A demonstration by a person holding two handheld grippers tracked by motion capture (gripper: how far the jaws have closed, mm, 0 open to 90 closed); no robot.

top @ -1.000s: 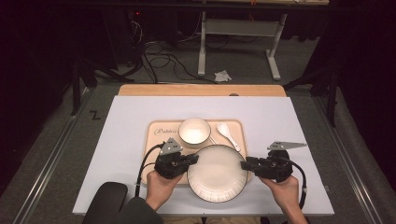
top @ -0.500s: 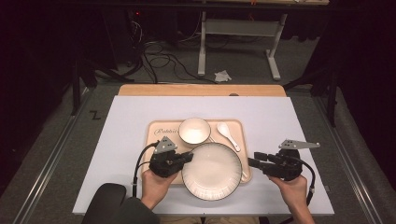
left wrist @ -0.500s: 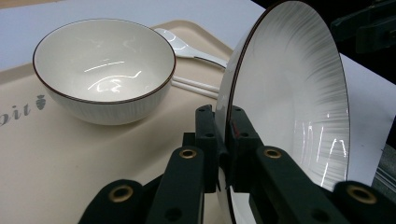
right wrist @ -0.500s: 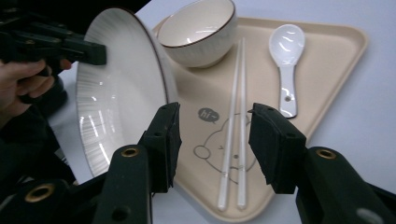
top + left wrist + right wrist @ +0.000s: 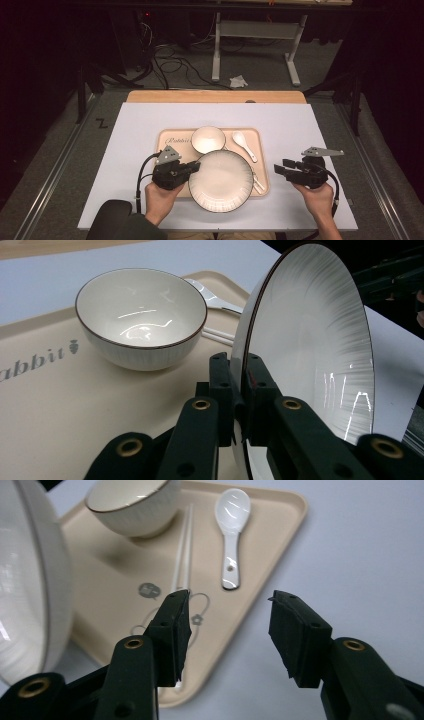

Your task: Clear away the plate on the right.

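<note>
My left gripper (image 5: pixel 192 169) (image 5: pixel 239 390) is shut on the left rim of a large white ribbed plate (image 5: pixel 220 181) (image 5: pixel 310 340), which it holds above the front of the beige tray (image 5: pixel 170 140) (image 5: pixel 115 585). On the tray sit a white bowl (image 5: pixel 208 139) (image 5: pixel 141 315) (image 5: pixel 132 500), a white spoon (image 5: pixel 243 145) (image 5: pixel 231 535) and a pair of white chopsticks (image 5: pixel 184 550) (image 5: pixel 258 183). My right gripper (image 5: pixel 280 169) (image 5: pixel 227 630) stands open to the right of the tray, apart from the plate, with nothing between its jaws.
The tray rests on a white board (image 5: pixel 300 125) over a wooden tabletop (image 5: pixel 215 96). Bare board lies left and right of the tray. Behind the table are a dark floor, cables (image 5: pixel 170 65) and a grey stand (image 5: pixel 255 35).
My right gripper has let go of the plate's right rim, opened and drawn away to the right. The left gripper alone now holds the plate, which has shifted slightly left and toward the front.
</note>
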